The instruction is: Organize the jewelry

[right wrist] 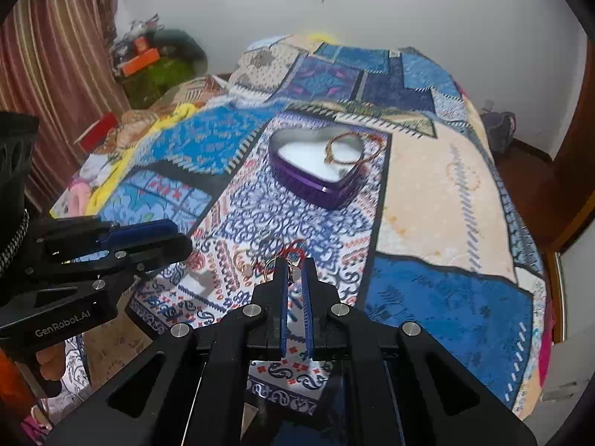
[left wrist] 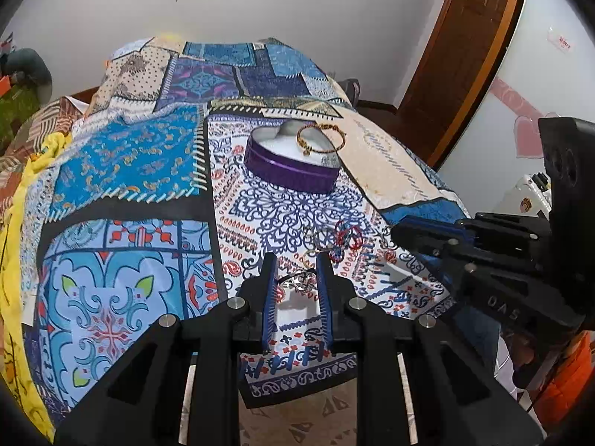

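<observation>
**Jewelry on the bed, box beyond**

Loose pile of jewelry (left wrist: 336, 239) – red loops, thin metal rings – lies on the patterned bedspread (left wrist: 126, 156), tangled; single pieces hard to separate. Heart-shaped purple box (left wrist: 293, 167) sits farther up the bed, white lining, lid off. Gold bracelet (left wrist: 321, 137) rests across its rim, partly inside.

Left gripper (left wrist: 297, 278) partly open, a silver piece (left wrist: 299, 280) between its fingers; whether it is pinched, cannot tell. Right gripper (right wrist: 293, 275) narrowly open, tips at the near edge of the pile, small ring (right wrist: 271, 265) by them; hold unclear.
</observation>
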A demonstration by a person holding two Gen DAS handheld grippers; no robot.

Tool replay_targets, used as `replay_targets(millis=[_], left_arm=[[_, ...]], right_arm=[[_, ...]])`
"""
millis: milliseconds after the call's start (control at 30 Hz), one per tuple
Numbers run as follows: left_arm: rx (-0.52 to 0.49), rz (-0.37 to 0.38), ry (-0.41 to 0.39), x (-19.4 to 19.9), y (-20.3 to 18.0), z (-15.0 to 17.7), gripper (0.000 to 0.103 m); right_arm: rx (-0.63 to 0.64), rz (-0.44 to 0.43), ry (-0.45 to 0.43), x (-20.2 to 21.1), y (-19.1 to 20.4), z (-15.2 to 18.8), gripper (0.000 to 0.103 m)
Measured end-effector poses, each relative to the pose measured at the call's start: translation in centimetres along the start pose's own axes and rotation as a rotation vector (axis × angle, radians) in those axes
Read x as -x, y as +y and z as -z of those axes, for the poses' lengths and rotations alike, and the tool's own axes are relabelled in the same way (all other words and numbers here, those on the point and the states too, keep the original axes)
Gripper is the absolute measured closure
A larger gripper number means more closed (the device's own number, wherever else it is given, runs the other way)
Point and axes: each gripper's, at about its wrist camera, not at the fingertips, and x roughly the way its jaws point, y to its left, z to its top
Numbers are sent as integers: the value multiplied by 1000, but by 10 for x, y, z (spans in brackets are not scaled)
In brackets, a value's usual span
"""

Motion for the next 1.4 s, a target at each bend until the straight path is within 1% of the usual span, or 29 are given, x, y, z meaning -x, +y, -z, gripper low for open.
replay_targets(millis=[200,400,767,1200,1300,1400], left_arm=[[-22,-11,-40,11,-4,-12,83],[-43,-21,-81,14,-5,-31,83],[-96,-34,-133,7,-5,-66,83],[-115,-36,-167,-17,0,-105,83],[-113,-30,-161,-26,1,-110,83],[-99,-10,-139,-37,4,-113,83]], right_arm=[[-13,8,-53,12,-4,-14,97],[-14,17,-100,18,-7,-29,97],[-26,33,-148,12,-20,-54,97],[-17,27,-135,-12,-30,-71,97],[-14,17,-118,-20,-32,-73,97],[-3,6,-95,-29,-31,-75,97]])
